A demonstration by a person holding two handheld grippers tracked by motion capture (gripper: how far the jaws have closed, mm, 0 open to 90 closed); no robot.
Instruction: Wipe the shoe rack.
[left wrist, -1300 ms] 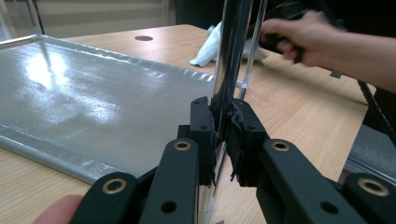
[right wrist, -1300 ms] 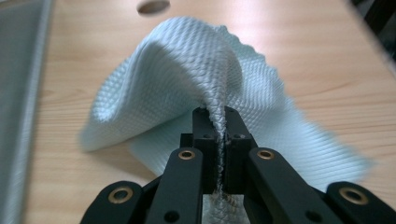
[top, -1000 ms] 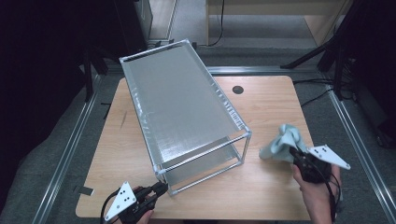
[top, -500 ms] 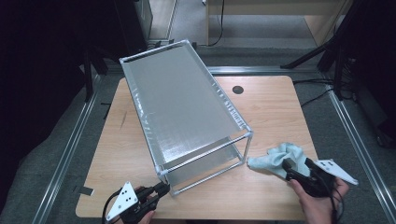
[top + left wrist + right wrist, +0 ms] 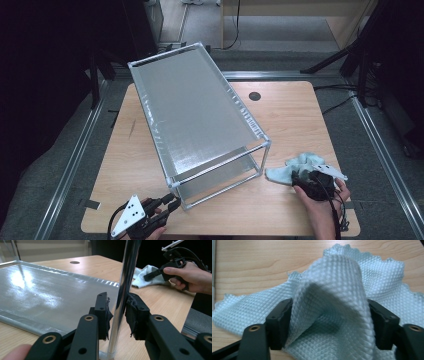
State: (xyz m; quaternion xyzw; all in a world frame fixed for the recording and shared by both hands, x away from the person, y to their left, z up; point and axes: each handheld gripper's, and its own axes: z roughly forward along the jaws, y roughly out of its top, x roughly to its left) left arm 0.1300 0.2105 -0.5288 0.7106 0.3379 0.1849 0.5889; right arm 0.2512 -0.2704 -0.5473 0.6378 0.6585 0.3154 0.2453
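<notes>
Pale-blue waffle cloth (image 5: pixel 332 302) between right tool (image 5: pixel 329 322) jaws; no readable writing.

Table evenly lit from above, surroundings dark – bright glare on the shiny shelf panel (image 5: pixel 32 290), near jaws softly blurred

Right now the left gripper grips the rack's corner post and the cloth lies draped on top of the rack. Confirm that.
Not quite. The left gripper is at the rack's corner post, but the cloth lies on the table beside the rack, with a fold between the right gripper jaws, as the high view shows.
</notes>
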